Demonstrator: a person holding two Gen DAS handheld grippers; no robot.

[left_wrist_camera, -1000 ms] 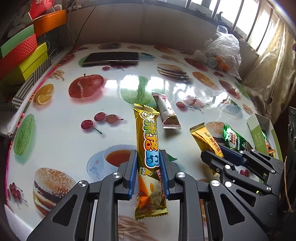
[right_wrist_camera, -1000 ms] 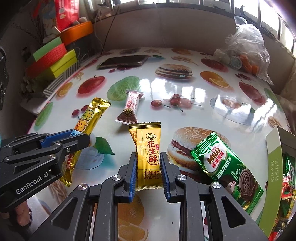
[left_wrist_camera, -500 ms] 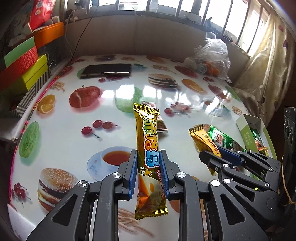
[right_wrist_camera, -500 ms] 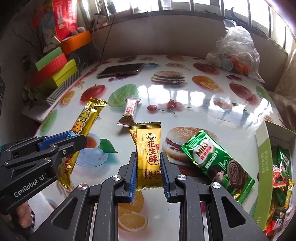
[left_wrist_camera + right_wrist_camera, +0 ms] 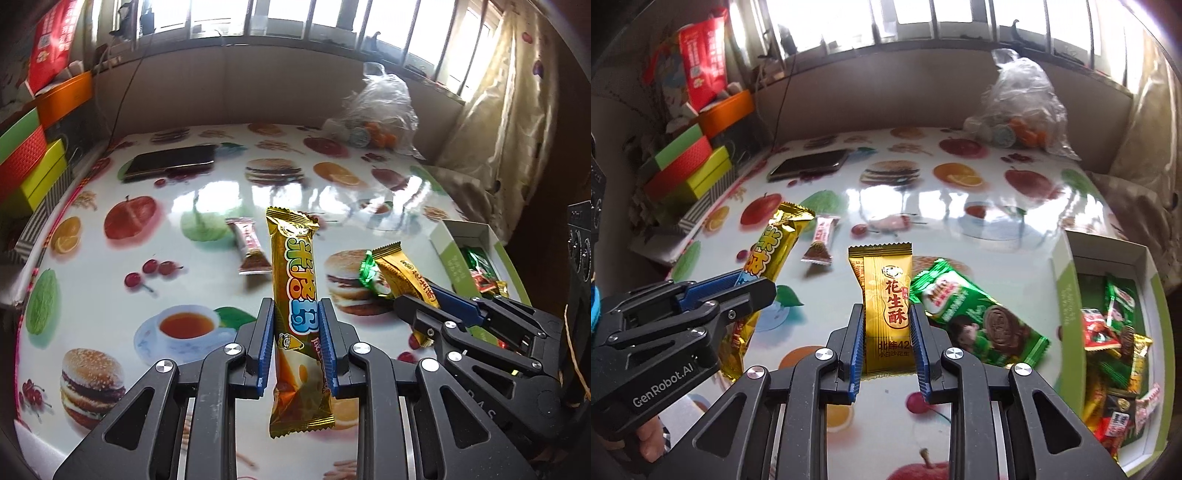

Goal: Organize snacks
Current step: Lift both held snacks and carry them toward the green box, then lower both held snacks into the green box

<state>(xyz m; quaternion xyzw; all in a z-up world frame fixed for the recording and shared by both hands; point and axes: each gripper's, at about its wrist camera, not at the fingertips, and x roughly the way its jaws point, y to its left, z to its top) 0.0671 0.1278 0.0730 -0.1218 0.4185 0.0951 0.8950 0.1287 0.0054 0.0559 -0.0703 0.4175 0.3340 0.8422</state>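
Left wrist: tool (image 5: pixel 297 332) w/ gold bar (image 5: pixel 295 291) lifted, box (image 5: pixel 448 254) nearer.

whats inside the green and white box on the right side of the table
The box holds a loose pile of wrapped snacks: green, red, gold and dark packets. Whatever lies beneath the top layer is covered, and its near corner runs out of view.
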